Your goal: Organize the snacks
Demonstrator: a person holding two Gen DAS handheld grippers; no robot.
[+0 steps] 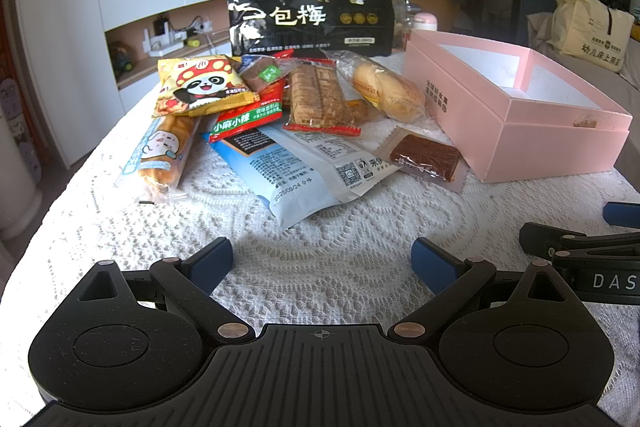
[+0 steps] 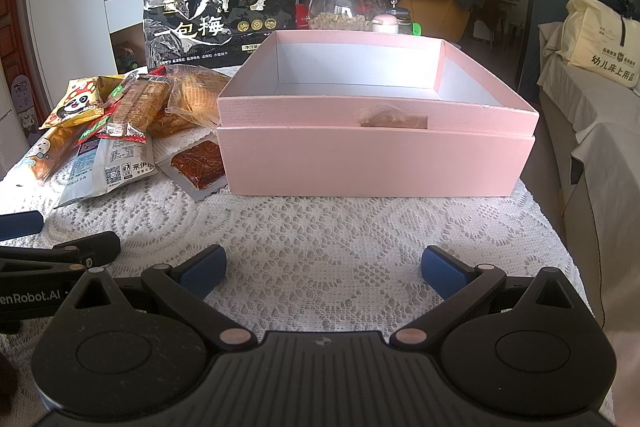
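On the lace-covered worktop (image 1: 320, 227), both tongs hover spread and hold nothing: left tongs (image 1: 322, 261) face the snack pile (image 1: 256, 115), right tongs (image 2: 323, 269) face the pink box (image 2: 376, 131). Snack pile lies just left of the box; a black plum bag (image 1: 308, 3) stands behind it.

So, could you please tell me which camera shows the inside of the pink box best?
The right wrist view: the pink box sits straight ahead, its white inside open to view. In the left wrist view it stands off to the right, seen cornerwise.
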